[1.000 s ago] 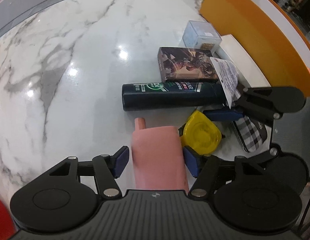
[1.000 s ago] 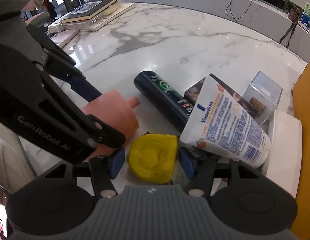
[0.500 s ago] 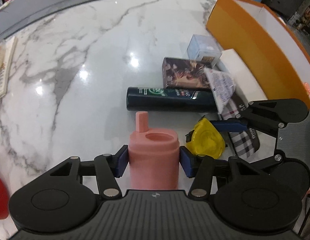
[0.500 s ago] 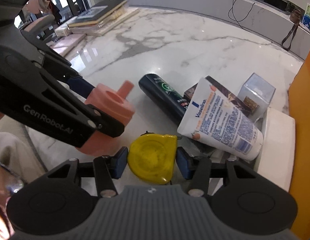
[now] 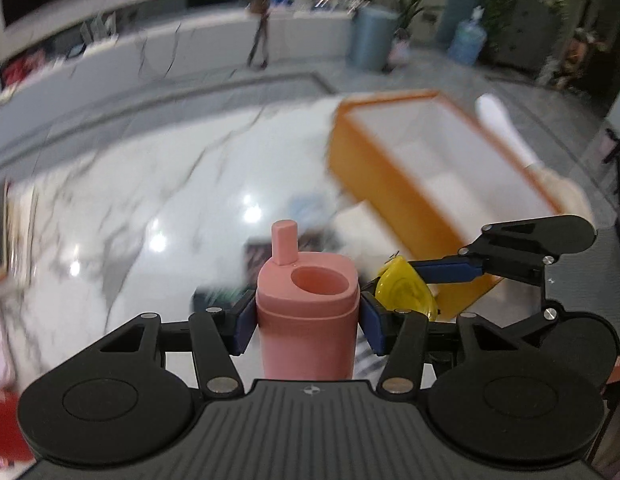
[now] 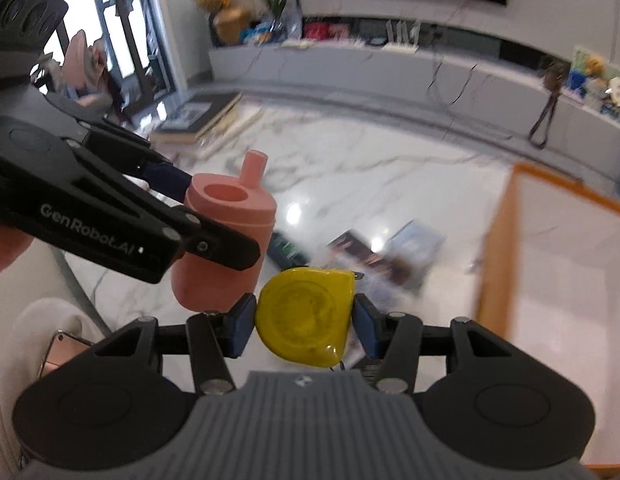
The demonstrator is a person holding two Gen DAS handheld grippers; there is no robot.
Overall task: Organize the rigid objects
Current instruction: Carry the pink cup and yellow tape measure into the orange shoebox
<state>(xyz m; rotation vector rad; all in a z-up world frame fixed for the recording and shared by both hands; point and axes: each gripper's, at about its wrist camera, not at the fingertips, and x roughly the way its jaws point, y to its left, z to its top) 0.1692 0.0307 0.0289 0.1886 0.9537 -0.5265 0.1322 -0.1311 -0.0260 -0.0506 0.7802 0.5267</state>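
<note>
We see the left gripper (image 5: pixel 306 318) with its blue pads closed snug on both sides of a pink cup (image 5: pixel 306 316), which stands upright between them at lower centre of the left wrist view, spout pointing up. The right gripper (image 6: pixel 304 326) has its jaws closed partway onto a yellow tape measure (image 6: pixel 306 322), pads touching its left and right edges, at lower centre of the right wrist view. Both things are held above the marble table (image 5: pixel 150 200). In the right wrist view the cup sits just left of and above the tape measure, near it; whether they touch we cannot tell. An orange box (image 5: pixel 393 184) with a white inside stands at right of centre in the left wrist view, and at the right edge in the right wrist view. Below the grippers lie blurred things on the table: a dark bottle (image 6: pixel 288 250) and a dark printed box (image 6: pixel 373 258). Books (image 6: pixel 198 118) lie at upper left of the right wrist view.
</note>
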